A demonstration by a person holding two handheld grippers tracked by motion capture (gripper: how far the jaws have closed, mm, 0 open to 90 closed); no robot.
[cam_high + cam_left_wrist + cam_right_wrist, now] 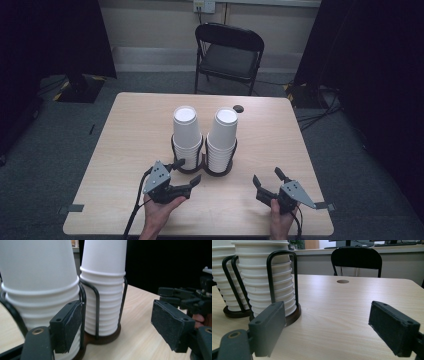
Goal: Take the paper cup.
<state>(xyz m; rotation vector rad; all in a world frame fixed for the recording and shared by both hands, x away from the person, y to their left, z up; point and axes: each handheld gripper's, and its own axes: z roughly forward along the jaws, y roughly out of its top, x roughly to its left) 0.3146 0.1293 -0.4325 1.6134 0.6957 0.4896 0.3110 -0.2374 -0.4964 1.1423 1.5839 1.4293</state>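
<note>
Two tall stacks of white paper cups stand upside down in black wire holders on the wooden table (135,130), the left stack (186,137) beside the right stack (222,140). My left gripper (189,170) hovers just in front of the left holder's base, jaws apart with nothing between them. In the left gripper view, its pads (72,322) frame the gap between the stacks (103,277). My right gripper (266,175) is held near the front right of the table, open and empty. In the right gripper view (327,325), the nearer stack (267,277) sits ahead to the left.
A black folding chair (230,50) stands beyond the table's far edge. A small round cable hole (238,108) is near the back edge. Bare tabletop lies to the right of the stacks and along the left side. Dark curtains flank the room.
</note>
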